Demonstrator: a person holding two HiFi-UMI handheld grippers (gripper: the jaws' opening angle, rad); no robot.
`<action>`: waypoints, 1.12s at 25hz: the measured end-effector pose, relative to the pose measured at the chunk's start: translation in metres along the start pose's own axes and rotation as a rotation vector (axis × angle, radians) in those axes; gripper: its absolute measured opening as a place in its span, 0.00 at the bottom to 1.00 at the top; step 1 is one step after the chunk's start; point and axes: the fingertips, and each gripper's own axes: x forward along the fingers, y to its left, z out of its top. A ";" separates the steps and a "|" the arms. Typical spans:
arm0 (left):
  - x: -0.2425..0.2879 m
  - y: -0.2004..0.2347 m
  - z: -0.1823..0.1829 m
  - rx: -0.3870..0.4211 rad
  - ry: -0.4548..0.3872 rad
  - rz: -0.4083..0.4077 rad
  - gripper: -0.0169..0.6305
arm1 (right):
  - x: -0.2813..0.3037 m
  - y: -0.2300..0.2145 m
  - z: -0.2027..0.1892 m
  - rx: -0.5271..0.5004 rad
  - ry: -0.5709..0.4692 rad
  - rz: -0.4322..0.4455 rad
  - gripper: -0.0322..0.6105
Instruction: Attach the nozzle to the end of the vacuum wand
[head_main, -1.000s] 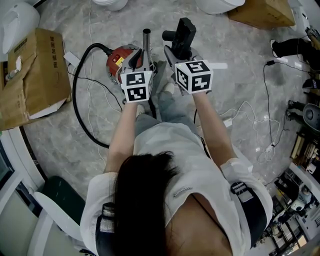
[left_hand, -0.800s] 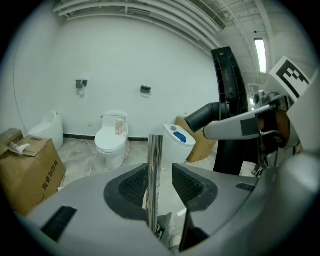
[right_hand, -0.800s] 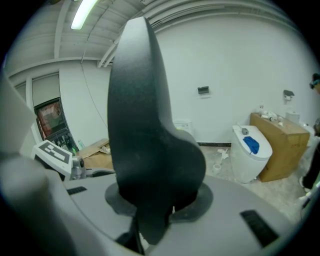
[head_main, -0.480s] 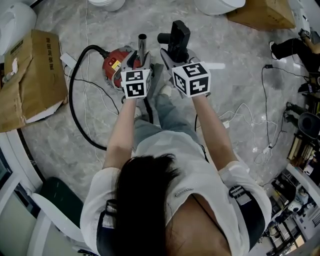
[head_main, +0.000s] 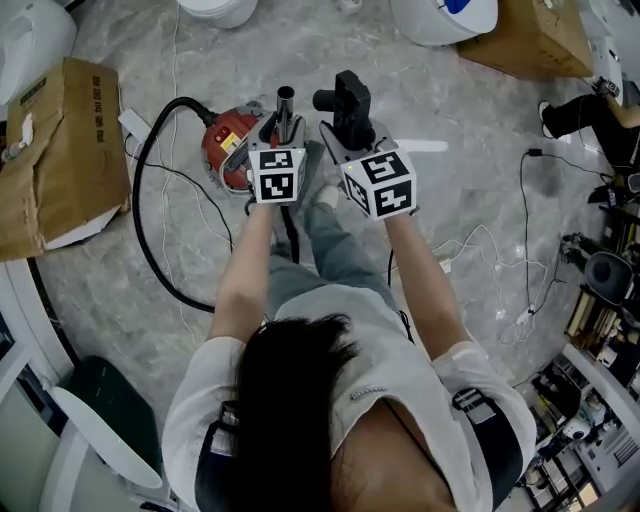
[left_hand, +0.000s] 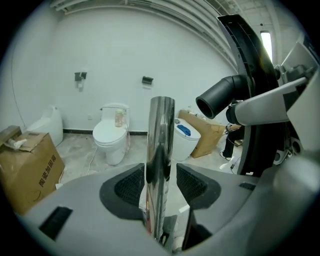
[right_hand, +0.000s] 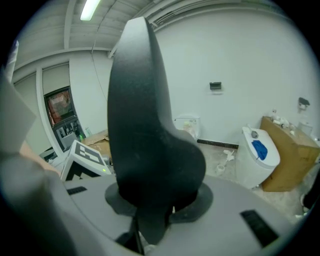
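only left gripper view shows l tongs (left_hand: 161, 189) just opening, loose round wand (left_hand: 161, 127); r tongs (right_hand: 159, 202) clamp nozzle (right_hand: 145, 125).

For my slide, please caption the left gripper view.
Left gripper, jaws just opened around the shiny metal vacuum wand, beside the black plastic nozzle.

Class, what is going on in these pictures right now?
A person holds a gripper in each hand. The right gripper is clamped on the black nozzle, held beside the chrome wand. The left gripper has the wand between its jaws, which have just been opening, pads clear of it. The nozzle is not yet attached.
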 end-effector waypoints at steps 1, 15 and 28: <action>0.002 0.001 0.000 0.003 -0.005 0.005 0.32 | 0.001 0.000 -0.001 -0.001 0.003 0.003 0.23; 0.008 0.005 0.005 0.027 -0.040 -0.040 0.27 | 0.014 0.009 0.016 -0.016 0.040 0.123 0.23; -0.006 -0.012 0.005 0.092 -0.066 -0.130 0.26 | 0.004 0.030 0.021 -0.090 0.120 0.215 0.23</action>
